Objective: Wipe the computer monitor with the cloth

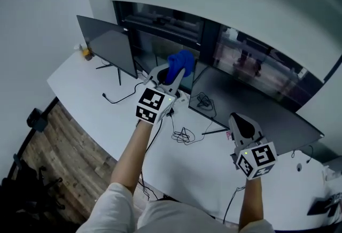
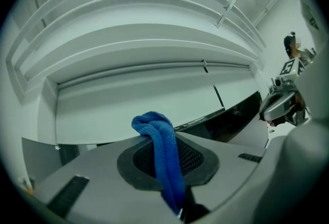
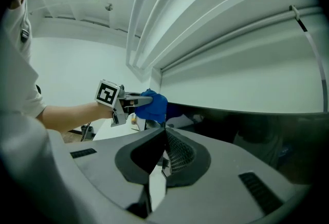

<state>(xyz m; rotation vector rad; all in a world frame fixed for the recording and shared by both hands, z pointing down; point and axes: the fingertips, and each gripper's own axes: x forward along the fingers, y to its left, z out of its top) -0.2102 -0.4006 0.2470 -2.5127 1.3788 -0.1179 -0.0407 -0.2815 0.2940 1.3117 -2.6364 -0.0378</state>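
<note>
Up by the middle monitor (image 1: 152,47), the left claw (image 1: 172,78) was clamped on the blue cloth (image 1: 180,60). In the left gripper view the cloth (image 2: 163,156) ran down between the two jaws, and a bunched fold stuck out past their tips. The bunch sat at the right part of the dark screen. The right gripper view showed a blue reflection in the glass just beside the cloth (image 3: 154,106), though no view made clear whether cloth and screen were touching.

The right claw (image 1: 240,121) was held lower and nearer, well apart from the left one, in front of the right monitor (image 1: 256,109). Its jaws were together at the tips, with nothing between them. From its own view the left claw (image 3: 134,100) showed to the far left.

Three dark monitors stood in a row along the far side of the white counter (image 1: 85,98) — the left monitor (image 1: 107,45) was angled away from the others. Loose black cables (image 1: 184,134) lay tangled on the counter between the two claws. A small yellow thing (image 1: 85,54) sat at the far left corner — too small to tell what it was.
</note>
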